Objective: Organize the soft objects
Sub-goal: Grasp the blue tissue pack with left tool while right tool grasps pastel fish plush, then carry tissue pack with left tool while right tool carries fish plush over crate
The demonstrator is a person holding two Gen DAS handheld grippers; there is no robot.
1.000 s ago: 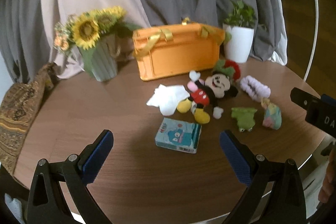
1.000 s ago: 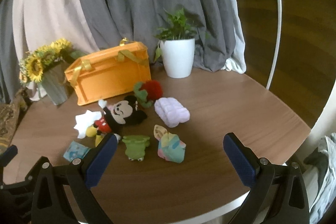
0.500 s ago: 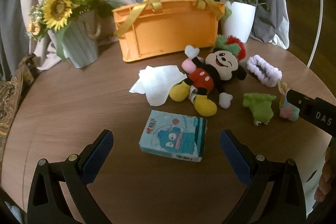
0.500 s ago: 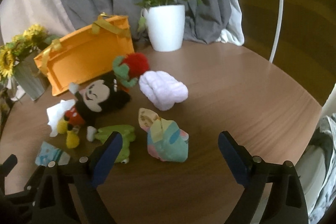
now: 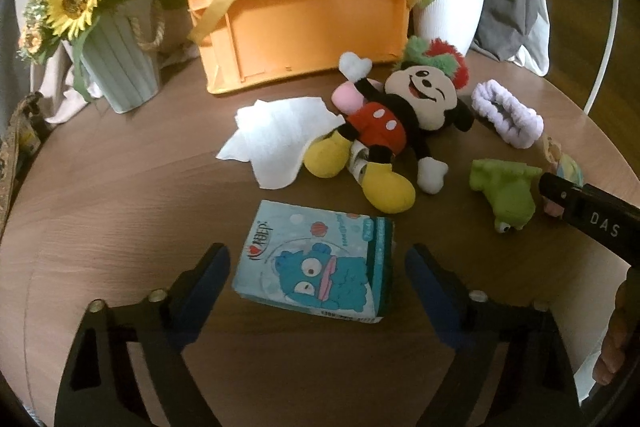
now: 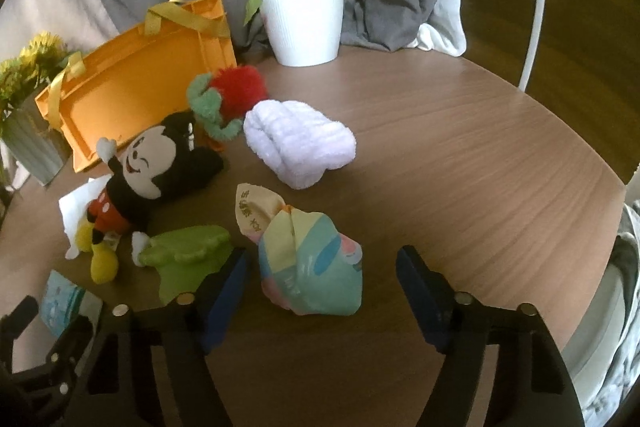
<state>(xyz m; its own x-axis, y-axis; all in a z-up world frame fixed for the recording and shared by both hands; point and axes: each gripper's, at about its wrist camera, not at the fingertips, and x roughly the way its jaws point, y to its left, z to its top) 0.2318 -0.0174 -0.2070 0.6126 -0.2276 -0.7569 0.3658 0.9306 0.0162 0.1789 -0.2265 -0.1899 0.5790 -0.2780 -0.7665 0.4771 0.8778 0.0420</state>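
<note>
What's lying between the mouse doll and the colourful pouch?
A green frog plush lies between the black-and-red mouse plush and pastel fabric pouch, seen in the right wrist view.

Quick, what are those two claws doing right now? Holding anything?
Left gripper: closing around the tissue pack, not touching yet.
Right gripper: closing around the pastel pouch, not gripping yet.

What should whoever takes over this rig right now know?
Left tool: closing around the blue tissue pack, pads not touching yet.
Right tool: closing around the pastel pouch, no contact yet.
On the table: mouse plush, white cloth, green frog toy, lilac headband.
Orange basket lies tipped on its side at the back.
Done: nothing stowed. Left: everything.
</note>
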